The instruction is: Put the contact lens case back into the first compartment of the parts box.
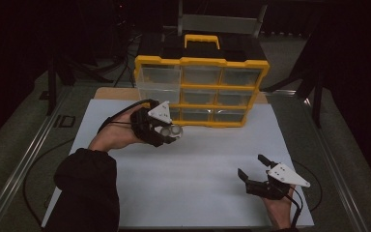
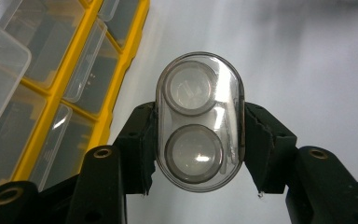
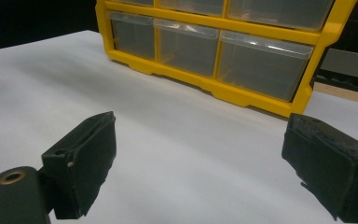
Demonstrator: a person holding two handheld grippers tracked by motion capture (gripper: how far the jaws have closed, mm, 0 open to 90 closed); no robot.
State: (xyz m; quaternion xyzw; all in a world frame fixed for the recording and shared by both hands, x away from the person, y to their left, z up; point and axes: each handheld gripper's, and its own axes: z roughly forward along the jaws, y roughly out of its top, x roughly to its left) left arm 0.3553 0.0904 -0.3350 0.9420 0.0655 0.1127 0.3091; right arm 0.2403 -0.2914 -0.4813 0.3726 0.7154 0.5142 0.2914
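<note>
Two hand-held grippers are in my sight: the left hand-held gripper (image 2: 198,154) is clamped on a clear twin-cup case (image 2: 199,121) above the worktop (image 1: 198,159), just beside the yellow drawer organizer (image 1: 202,89) at the far edge; my right hand-held gripper (image 3: 205,163) hovers empty, jaws wide, near the right front corner.

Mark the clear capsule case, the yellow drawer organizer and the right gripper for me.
clear capsule case (image 2: 198,121), left gripper view, middle of its clear wall
yellow drawer organizer (image 1: 202,61), high view, top yellow frame bar
right gripper (image 1: 252,167), high view, between its fingertips
</note>
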